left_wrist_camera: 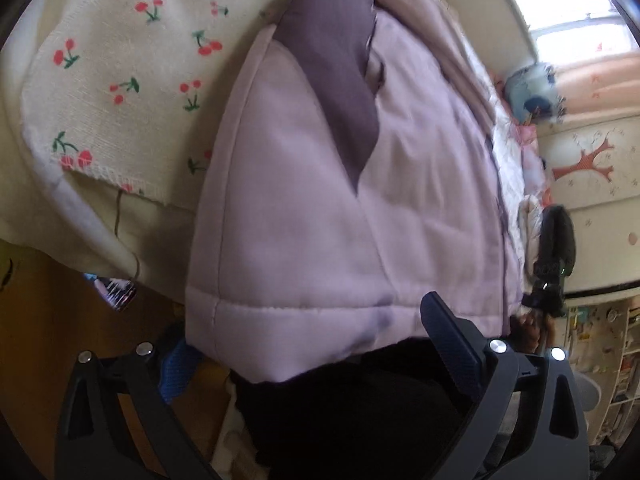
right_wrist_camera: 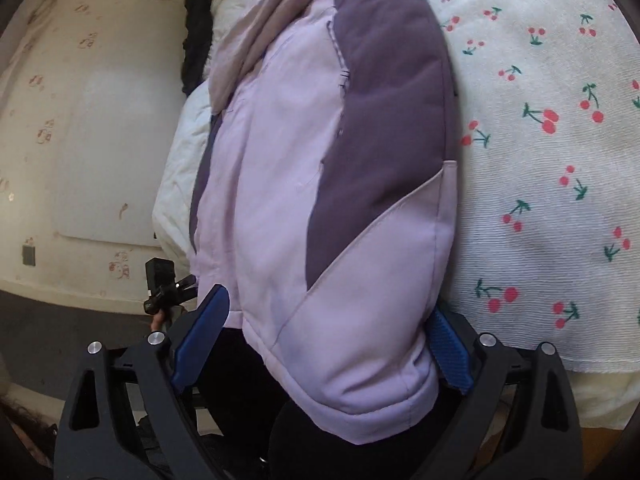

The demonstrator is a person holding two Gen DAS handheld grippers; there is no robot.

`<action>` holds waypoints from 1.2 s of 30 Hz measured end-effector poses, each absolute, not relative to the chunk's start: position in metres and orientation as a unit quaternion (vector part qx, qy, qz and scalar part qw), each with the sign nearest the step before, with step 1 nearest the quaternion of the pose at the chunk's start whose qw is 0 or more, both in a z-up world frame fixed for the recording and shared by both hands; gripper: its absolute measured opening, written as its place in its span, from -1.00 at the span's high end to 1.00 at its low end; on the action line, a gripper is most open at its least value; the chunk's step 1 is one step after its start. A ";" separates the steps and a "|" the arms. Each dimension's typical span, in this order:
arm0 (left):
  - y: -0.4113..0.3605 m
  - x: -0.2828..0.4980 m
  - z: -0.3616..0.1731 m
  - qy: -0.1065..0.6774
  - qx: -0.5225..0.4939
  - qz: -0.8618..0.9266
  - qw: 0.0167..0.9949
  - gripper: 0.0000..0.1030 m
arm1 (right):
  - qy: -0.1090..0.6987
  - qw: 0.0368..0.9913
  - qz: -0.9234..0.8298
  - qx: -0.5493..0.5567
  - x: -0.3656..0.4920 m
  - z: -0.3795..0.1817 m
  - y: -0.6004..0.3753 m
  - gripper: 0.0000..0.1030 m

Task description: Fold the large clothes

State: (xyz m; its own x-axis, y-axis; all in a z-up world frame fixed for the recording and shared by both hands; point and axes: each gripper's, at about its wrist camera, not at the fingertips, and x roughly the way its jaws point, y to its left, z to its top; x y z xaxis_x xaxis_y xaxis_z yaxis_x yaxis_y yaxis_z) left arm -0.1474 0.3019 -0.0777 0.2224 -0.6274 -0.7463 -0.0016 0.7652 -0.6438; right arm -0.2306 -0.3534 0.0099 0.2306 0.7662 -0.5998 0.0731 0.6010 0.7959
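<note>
A padded lilac jacket [left_wrist_camera: 320,216] with dark purple panels lies on a cream cherry-print blanket [left_wrist_camera: 120,80]. Its hem hangs over the bed edge toward me. My left gripper [left_wrist_camera: 316,344] is open, its fingers spread on both sides of the hem; the left finger is partly hidden behind the cloth. In the right wrist view the same jacket [right_wrist_camera: 320,200] lies on the blanket [right_wrist_camera: 540,160]. My right gripper [right_wrist_camera: 324,344] is open, with its blue fingers on either side of the hem's corner.
The other hand-held gripper shows at the jacket's far side in each view [left_wrist_camera: 552,264] [right_wrist_camera: 164,284]. White bedding [right_wrist_camera: 180,152] lies beside the jacket. A wooden floor [left_wrist_camera: 44,312] lies below the bed edge. A window [left_wrist_camera: 580,36] and shelves [left_wrist_camera: 608,360] are at the right.
</note>
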 end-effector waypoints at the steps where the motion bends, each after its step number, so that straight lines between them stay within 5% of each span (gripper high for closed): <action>1: 0.304 -0.149 -0.076 0.575 -0.284 -0.205 0.739 -0.70 | 0.563 0.694 0.252 0.371 -0.231 0.009 -0.352 -0.29; 2: 0.305 -0.149 -0.073 0.573 -0.293 -0.199 0.739 -0.46 | 0.563 0.699 0.243 0.368 -0.232 0.007 -0.353 0.11; 3: 0.306 -0.149 -0.072 0.571 -0.302 -0.193 0.738 -0.27 | 0.556 0.705 0.235 0.372 -0.234 0.007 -0.355 0.30; 4: 0.305 -0.150 -0.070 0.570 -0.309 -0.193 0.736 0.15 | 0.548 0.705 0.236 0.384 -0.237 0.006 -0.358 0.47; 5: 0.307 -0.150 -0.066 0.566 -0.315 -0.195 0.736 0.42 | 0.532 0.705 0.241 0.401 -0.239 0.007 -0.360 0.53; 8: 0.304 -0.155 -0.043 0.537 -0.332 -0.209 0.747 0.70 | 0.489 0.717 0.255 0.427 -0.244 0.022 -0.356 0.63; 14: 0.291 -0.160 0.037 0.455 -0.365 -0.281 0.762 0.78 | 0.361 0.744 0.297 0.477 -0.232 0.096 -0.364 0.69; 21: 0.272 -0.211 0.131 0.397 -0.313 -0.372 0.779 0.91 | 0.322 0.764 0.323 0.456 -0.268 0.162 -0.393 0.69; 28: 0.303 -0.212 0.091 0.455 -0.280 -0.326 0.779 0.91 | 0.413 0.767 0.289 0.397 -0.336 0.134 -0.420 0.57; 30: 0.316 -0.202 0.063 0.477 -0.286 -0.302 0.774 0.75 | 0.452 0.753 0.261 0.401 -0.347 0.105 -0.432 0.44; 32: 0.327 -0.188 0.025 0.505 -0.301 -0.269 0.763 -0.86 | 0.460 0.732 0.252 0.435 -0.353 0.080 -0.450 0.00; 34: 0.338 -0.179 -0.005 0.502 -0.326 -0.250 0.761 -0.88 | 0.464 0.720 0.240 0.457 -0.356 0.065 -0.461 -0.32; 36: 0.343 -0.174 -0.026 0.513 -0.360 -0.254 0.737 -0.88 | 0.475 0.714 0.222 0.465 -0.356 0.054 -0.468 -0.37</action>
